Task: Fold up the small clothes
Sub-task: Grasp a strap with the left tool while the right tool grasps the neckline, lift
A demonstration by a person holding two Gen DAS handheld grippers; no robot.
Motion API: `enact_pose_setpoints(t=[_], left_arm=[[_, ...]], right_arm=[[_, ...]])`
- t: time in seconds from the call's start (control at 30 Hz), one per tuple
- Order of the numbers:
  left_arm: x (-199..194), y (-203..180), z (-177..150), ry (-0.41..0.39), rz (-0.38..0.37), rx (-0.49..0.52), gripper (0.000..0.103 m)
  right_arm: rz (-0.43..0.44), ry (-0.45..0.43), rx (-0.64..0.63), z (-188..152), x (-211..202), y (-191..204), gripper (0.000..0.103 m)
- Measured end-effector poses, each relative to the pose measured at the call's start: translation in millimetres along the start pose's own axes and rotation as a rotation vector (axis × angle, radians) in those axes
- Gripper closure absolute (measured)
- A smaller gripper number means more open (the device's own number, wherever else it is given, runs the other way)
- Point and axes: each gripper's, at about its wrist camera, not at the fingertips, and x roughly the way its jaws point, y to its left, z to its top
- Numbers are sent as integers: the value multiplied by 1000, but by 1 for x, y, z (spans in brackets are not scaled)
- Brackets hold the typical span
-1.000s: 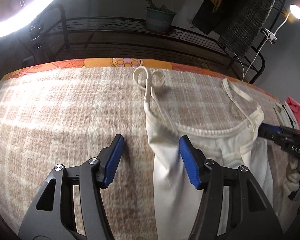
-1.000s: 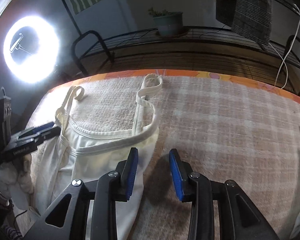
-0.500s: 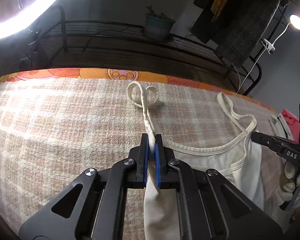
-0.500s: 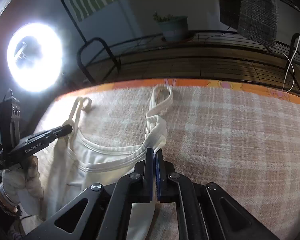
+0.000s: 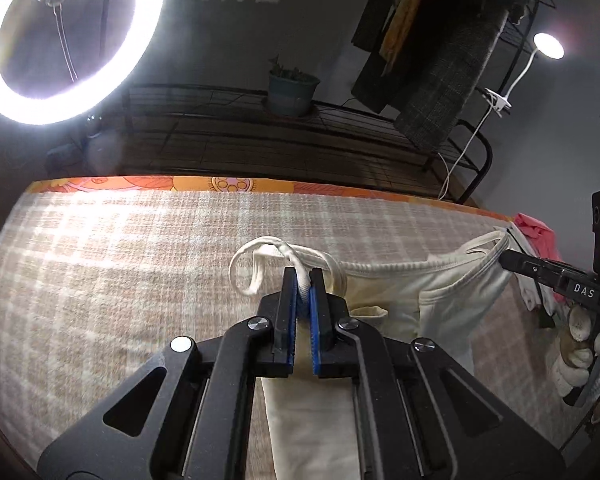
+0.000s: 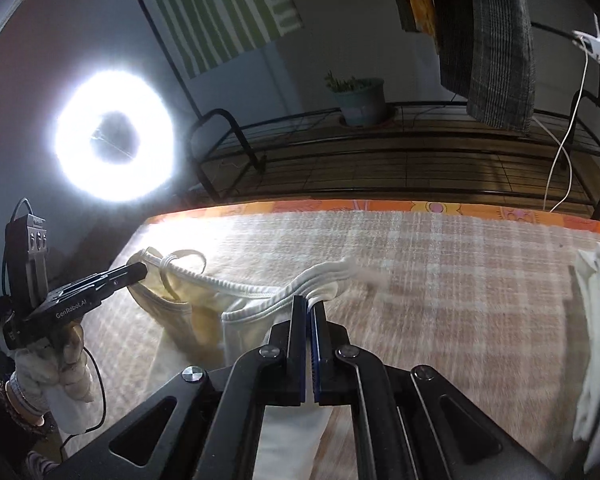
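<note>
Where two claws clamp, one camisole.

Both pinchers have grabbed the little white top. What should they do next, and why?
Probably carry the top edge toward the person to fold it. The left gripper and right gripper are each shut on a shoulder corner of the white camisole, and its top edge hangs off the checked blanket.

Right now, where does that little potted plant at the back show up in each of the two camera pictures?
Left wrist view: the potted plant stands upper centre on the black wire rack, right of the ring light.
Right wrist view: the potted plant sits upper centre, a bit right, on the same rack, left of the hanging grey checked cloth.
Shared landmark: the orange patterned edge of the bed, just below the rack in both.
</note>
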Motion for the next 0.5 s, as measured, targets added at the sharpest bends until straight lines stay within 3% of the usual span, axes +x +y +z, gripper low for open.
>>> enact_pose_setpoints(t=[0.23,0.5], left_arm=[[-48,-11,-28,-22,-4,7,100],[-88,-14,-82,1,-13,-18,100]], right_arm=[[-17,-16,-48,-26,-48,33,103],[-58,1,-124,-79,-89,69,103]])
